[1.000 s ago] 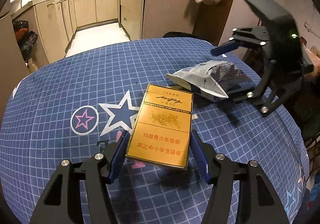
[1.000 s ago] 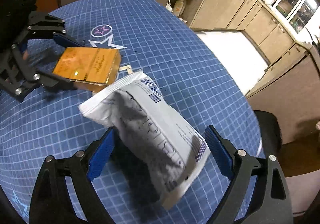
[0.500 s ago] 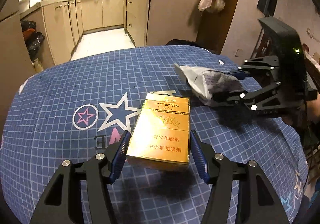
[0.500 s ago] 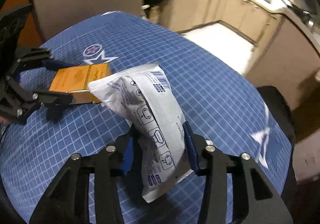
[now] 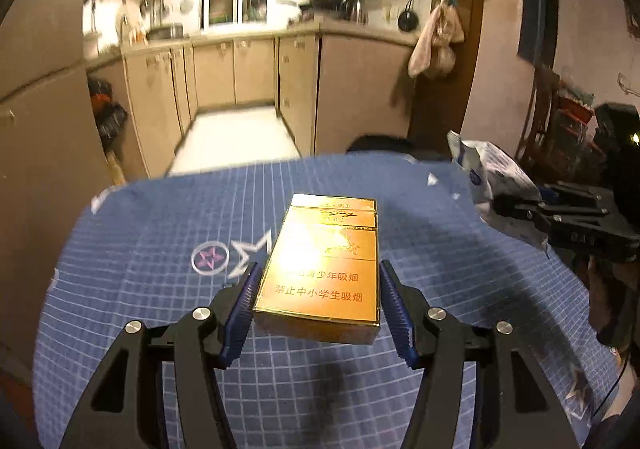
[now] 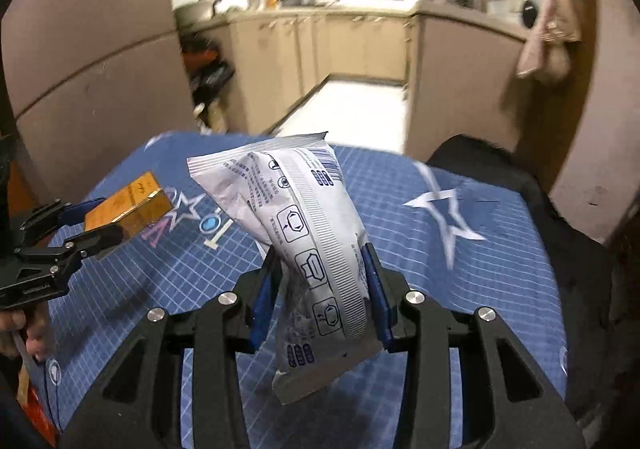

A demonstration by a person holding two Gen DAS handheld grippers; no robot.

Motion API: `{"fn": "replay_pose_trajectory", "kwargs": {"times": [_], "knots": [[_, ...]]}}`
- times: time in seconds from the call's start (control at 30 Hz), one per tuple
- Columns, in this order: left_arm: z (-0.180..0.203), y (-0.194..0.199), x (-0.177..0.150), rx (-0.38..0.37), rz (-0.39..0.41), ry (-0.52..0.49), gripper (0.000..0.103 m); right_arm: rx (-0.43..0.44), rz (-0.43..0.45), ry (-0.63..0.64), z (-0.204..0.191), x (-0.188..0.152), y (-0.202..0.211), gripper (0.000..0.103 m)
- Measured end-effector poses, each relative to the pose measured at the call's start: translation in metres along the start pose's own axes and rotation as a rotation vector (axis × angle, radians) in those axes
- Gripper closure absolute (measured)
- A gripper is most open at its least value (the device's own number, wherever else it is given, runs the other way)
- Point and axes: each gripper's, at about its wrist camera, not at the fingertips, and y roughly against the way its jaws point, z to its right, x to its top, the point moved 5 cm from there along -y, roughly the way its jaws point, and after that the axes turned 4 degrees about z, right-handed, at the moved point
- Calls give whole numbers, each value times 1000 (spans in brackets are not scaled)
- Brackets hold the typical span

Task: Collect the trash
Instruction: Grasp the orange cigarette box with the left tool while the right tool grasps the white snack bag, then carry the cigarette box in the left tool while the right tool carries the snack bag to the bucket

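Observation:
A gold cigarette box (image 5: 324, 261) hangs above the blue star-patterned tablecloth (image 5: 160, 249), with my left gripper (image 5: 320, 269) shut on its two long sides. In the right wrist view the same box (image 6: 128, 205) sticks out of the left gripper (image 6: 100, 221) at the far left. A white printed plastic packet (image 6: 304, 217) stands nearly upright off the cloth (image 6: 500, 269), and my right gripper (image 6: 322, 257) is shut on its lower half. The left wrist view shows that packet (image 5: 492, 173) at the right, held by the right gripper (image 5: 516, 209).
Beige kitchen cabinets (image 5: 256, 73) and a pale floor strip (image 5: 236, 137) lie beyond the table's far edge. A dark chair back (image 6: 480, 157) stands at the far right edge. Cloth bags (image 5: 436, 49) hang on the wall. A person's hand (image 6: 24, 329) grips the left tool.
The right jaws closed on the white packet, rolled it upright and raised it off the cloth. The left gripper lifted the gold box off the table; both views now tilt up toward the kitchen.

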Motion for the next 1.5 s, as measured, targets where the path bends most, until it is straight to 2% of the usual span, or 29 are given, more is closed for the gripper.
{"fn": "replay_pose_trajectory", "kwargs": {"times": [0.2, 0.4, 0.53, 0.93, 1.33, 1.5], "knots": [[39, 46, 16, 8, 107, -19, 44, -88, 94, -102, 22, -8, 70, 64], [112, 71, 22, -68, 163, -67, 44, -204, 129, -158, 53, -29, 132, 64], [177, 85, 23, -143, 190, -101, 44, -290, 149, -209, 81, -49, 178, 65], [363, 127, 0, -368, 223, -169, 44, -513, 188, -324, 152, -122, 300, 67], [544, 171, -44, -545, 209, -270, 44, -650, 217, -443, 208, -205, 395, 71], [596, 181, -60, -617, 185, -299, 44, -712, 219, -487, 231, -243, 437, 71]]}}
